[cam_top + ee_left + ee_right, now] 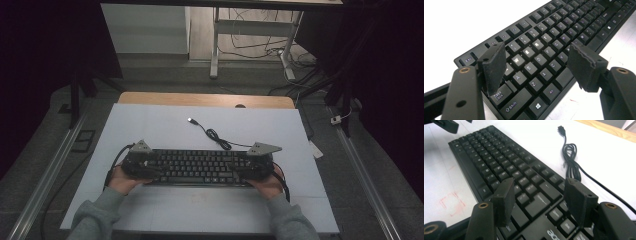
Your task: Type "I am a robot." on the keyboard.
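Both grippers, L (536, 65) & R (539, 200), wide open over keyboard (200, 166).

We cannot read the keyboard's (200, 167) key legends in the high view; its ends sit hidden under both grippers there.

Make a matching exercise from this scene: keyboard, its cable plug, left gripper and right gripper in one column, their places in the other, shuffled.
1. keyboard
2. cable plug
3. left gripper
4. right gripper

a. over the Esc and Caps Lock end
b. flat on the white mat
c. over the end by the coiled cable
d. loose on the mat beyond the keyboard

Pairs: 1-b, 2-d, 3-a, 4-c
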A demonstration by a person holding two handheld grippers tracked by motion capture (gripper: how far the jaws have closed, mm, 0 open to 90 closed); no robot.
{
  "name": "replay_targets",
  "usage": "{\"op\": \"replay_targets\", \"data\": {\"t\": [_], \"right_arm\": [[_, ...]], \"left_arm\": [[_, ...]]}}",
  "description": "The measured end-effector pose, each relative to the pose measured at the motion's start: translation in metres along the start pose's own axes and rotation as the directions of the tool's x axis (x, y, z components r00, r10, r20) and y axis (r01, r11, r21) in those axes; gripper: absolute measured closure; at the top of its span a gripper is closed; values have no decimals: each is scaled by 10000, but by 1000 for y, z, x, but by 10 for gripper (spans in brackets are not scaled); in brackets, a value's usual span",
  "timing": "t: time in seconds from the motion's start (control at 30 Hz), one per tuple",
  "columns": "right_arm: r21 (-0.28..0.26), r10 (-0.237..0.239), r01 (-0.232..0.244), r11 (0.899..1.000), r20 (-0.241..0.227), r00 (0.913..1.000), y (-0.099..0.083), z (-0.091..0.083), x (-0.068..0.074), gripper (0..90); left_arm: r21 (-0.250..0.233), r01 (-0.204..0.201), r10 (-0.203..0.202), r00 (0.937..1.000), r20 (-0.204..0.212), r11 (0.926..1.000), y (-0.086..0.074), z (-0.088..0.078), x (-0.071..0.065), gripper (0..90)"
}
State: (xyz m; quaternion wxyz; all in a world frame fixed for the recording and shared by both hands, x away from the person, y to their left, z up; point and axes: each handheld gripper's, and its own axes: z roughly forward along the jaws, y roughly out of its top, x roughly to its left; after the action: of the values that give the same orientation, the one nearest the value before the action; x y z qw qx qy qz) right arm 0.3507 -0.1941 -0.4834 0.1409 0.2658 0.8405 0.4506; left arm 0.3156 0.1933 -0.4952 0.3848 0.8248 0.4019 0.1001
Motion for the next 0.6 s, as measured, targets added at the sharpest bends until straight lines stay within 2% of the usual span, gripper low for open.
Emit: {"op": "replay_targets", "data": {"t": [0.27, 0.6], "right_arm": [[119, 71, -66, 9999, -364, 9993, 13, 13, 4, 426], [393, -54, 75, 9992, -535, 9986, 27, 27, 10, 418]], "left_arm": [[34, -9, 9, 10000, -26, 10000, 0, 1, 0, 313], [102, -51, 51, 10000, -55, 9999, 0, 2, -1, 310]]}}
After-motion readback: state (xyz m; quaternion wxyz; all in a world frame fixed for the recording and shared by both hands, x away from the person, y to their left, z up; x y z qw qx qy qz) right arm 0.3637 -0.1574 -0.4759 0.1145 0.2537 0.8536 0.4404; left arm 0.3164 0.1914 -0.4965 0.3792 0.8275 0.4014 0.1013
